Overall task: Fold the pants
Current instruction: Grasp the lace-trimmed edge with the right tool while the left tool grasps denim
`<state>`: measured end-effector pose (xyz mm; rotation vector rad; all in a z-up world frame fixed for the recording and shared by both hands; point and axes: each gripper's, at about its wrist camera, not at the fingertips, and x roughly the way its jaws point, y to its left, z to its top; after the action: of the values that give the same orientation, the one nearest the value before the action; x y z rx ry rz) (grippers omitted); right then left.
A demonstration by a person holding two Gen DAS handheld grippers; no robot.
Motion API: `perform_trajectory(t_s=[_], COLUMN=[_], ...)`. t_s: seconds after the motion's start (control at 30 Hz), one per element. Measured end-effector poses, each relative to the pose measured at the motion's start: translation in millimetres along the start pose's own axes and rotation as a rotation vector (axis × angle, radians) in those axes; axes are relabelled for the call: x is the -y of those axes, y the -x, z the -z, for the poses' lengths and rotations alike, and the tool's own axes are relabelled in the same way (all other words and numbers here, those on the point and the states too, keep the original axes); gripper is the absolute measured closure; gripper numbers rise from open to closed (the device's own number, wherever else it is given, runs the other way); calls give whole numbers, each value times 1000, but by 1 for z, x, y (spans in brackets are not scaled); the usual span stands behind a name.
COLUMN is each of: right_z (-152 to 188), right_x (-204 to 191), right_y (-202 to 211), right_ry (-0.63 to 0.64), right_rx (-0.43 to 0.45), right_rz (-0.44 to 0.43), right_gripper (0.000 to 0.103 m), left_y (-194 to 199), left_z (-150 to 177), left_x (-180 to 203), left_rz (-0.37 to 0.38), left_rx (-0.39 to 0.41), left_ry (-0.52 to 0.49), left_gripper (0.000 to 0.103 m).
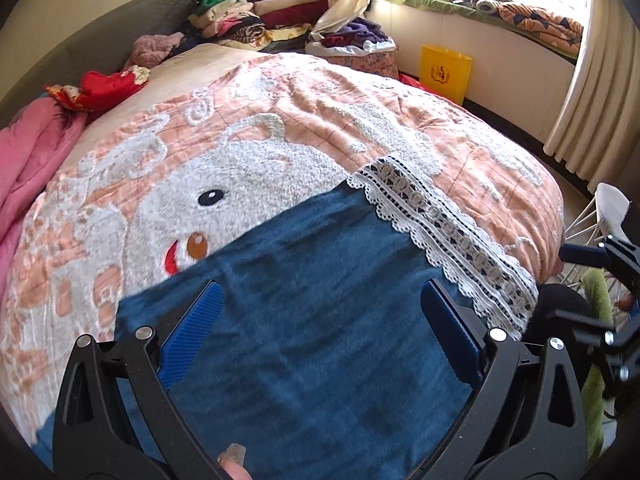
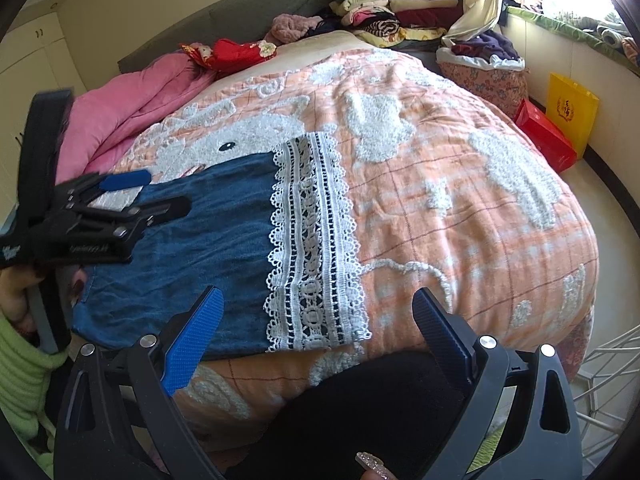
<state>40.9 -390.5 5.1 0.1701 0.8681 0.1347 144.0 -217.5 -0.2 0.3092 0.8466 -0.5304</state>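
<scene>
The blue denim pants (image 1: 304, 312) lie folded flat on the bed, with a white lace hem (image 1: 440, 236) along their right edge. They also show in the right wrist view (image 2: 208, 248) with the lace hem (image 2: 312, 248) facing right. My left gripper (image 1: 322, 300) is open, hovering just above the denim, and appears in the right wrist view (image 2: 148, 192) over the pants' left part. My right gripper (image 2: 318, 312) is open and empty, above the near edge of the bed by the lace hem.
The pants rest on a peach quilt (image 2: 460, 200) with white tufted animals. A pink blanket (image 2: 132, 112) and red cloth (image 2: 232, 54) lie at the far left. Stacks of folded clothes (image 2: 400, 8) stand at the head. A yellow bag (image 2: 572, 110) stands on the floor.
</scene>
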Motion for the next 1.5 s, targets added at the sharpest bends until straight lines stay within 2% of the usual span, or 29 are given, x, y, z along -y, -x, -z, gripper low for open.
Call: perform_trajectory(t_s=[0.33, 0.6, 0.67, 0.7, 0.77, 0.83, 1.0, 1.07, 1.1, 1.13, 1.17, 1.27, 1.43, 1.5], right_z=[-3, -5, -4, -4, -4, -4, -12, -14, -14, -14, -13, -12, -14, -17], right_x=[-5, 4, 7, 8, 8, 7, 4, 5, 6, 7, 9, 11, 3, -2], right_y=[-27, -47, -51, -51, -49, -48, -59, -64, -65, -64, -63, -62, -56, -47], right_ry=[-13, -67, -81, -84, -76, -68, -56, -66, -70, -77, -85, -95, -72, -59], right_rx=[-46, -91, -102, -103, -93, -87, -99, -109, -108, -105, -100, -97, -79, -60], right_rz=[-15, -50, -83, -95, -104, -121, -143, -148, -157, -166, -178, -194, -240, -267], right_gripper=[8, 8, 12, 24, 31, 36, 39, 44, 49, 58, 62, 67, 77, 77], left_y=[-57, -89, -96, -98, -102, -104, -107, -111, -112, -111, -110, -107, -97, -89], left_z=[-37, -51, -52, -52, -51, -51, -56, -55, -55, -54, -54, -53, -50, -49], left_x=[-16, -13, -11, -8, -2, 5, 8, 10, 11, 12, 13, 15, 8, 3], left_rz=[69, 119, 150, 160, 179, 194, 213, 209, 206, 204, 210, 227, 240, 255], left_rx=[-63, -96, -104, -107, -115, -126, -126, -125, -122, -116, -110, -107, -75, -52], left_ry=[27, 9, 9, 3, -19, -46, -50, -56, -59, -64, -67, -72, -54, -34], left_gripper=[10, 10, 17, 19, 39, 48, 52, 52, 55, 62, 73, 86, 92, 93])
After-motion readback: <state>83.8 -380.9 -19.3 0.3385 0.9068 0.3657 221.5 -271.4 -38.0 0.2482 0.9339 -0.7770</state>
